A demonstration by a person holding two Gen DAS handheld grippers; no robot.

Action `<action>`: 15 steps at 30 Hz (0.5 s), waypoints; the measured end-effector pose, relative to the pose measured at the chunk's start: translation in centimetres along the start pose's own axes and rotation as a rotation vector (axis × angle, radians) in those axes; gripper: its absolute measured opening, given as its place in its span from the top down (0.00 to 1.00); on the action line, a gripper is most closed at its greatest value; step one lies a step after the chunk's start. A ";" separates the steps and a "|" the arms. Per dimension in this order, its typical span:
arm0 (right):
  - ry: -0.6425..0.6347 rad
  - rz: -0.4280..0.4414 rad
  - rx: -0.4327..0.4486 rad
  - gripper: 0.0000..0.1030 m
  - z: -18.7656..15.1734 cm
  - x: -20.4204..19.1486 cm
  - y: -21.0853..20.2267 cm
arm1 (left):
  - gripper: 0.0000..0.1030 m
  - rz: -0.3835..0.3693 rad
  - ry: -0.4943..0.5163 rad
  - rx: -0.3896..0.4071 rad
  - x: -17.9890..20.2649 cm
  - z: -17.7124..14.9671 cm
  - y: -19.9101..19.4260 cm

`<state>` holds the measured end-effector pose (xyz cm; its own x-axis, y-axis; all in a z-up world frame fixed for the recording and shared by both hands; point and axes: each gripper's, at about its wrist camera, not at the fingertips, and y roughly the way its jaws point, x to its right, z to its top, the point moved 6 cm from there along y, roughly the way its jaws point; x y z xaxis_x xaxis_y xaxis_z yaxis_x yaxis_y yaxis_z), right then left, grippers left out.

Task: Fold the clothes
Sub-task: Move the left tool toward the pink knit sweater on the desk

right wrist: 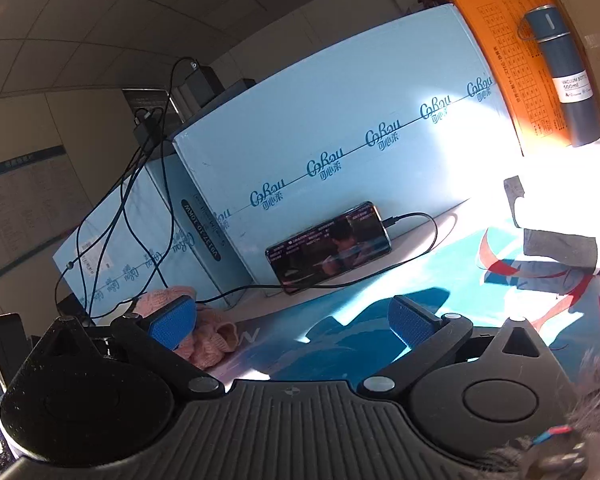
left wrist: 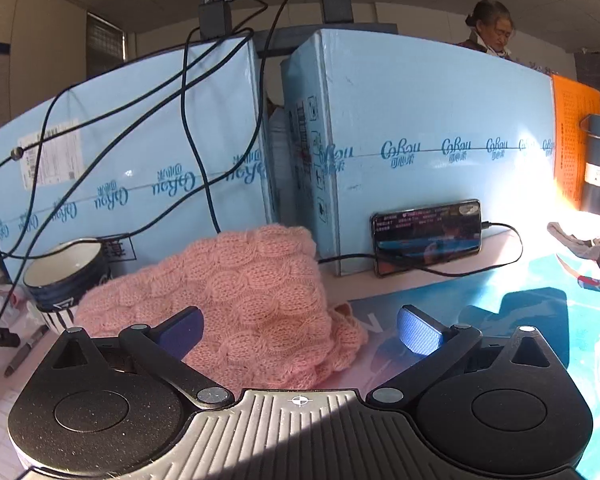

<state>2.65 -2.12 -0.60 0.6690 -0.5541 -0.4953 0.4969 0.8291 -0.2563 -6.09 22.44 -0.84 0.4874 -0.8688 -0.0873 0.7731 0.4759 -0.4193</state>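
Note:
A pink cable-knit sweater (left wrist: 236, 300) lies bunched and folded on the table, just in front of my left gripper (left wrist: 300, 330). The left gripper is open and empty, its left pad over the sweater's near edge. My right gripper (right wrist: 294, 322) is open and empty above the teal printed table cover (right wrist: 440, 280). The pink sweater shows in the right wrist view (right wrist: 204, 340) behind the left fingertip (right wrist: 172, 322). A grey garment (left wrist: 588, 248) lies at the far right, also in the right wrist view (right wrist: 556, 244).
Two pale blue cartons (left wrist: 420, 128) stand along the back. A phone (left wrist: 426, 236) leans on one, with a charging cable. A striped bowl (left wrist: 66, 276) and a pen (left wrist: 24, 350) sit at left. A blue vacuum bottle (right wrist: 564, 76) stands at right, by an orange box (right wrist: 508, 64).

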 end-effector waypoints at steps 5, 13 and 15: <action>0.040 0.038 -0.113 0.00 -0.8 -2.4 4.3 | 0.00 -0.030 -0.093 -0.123 -2.3 -2.2 3.0; 0.112 0.091 -0.248 0.00 -3.0 -5.2 12.2 | 0.14 -0.065 -0.210 -0.102 -5.0 -2.8 2.8; 0.135 0.099 -0.280 0.00 -3.6 -5.8 14.4 | 0.33 -0.075 -0.248 -0.080 -6.0 -2.9 2.5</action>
<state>3.90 13.29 -4.36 0.6178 -0.4706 -0.6300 0.2493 0.8771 -0.4106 -8.29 28.45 -3.96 0.5227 -0.8361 0.1667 0.7808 0.3910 -0.4873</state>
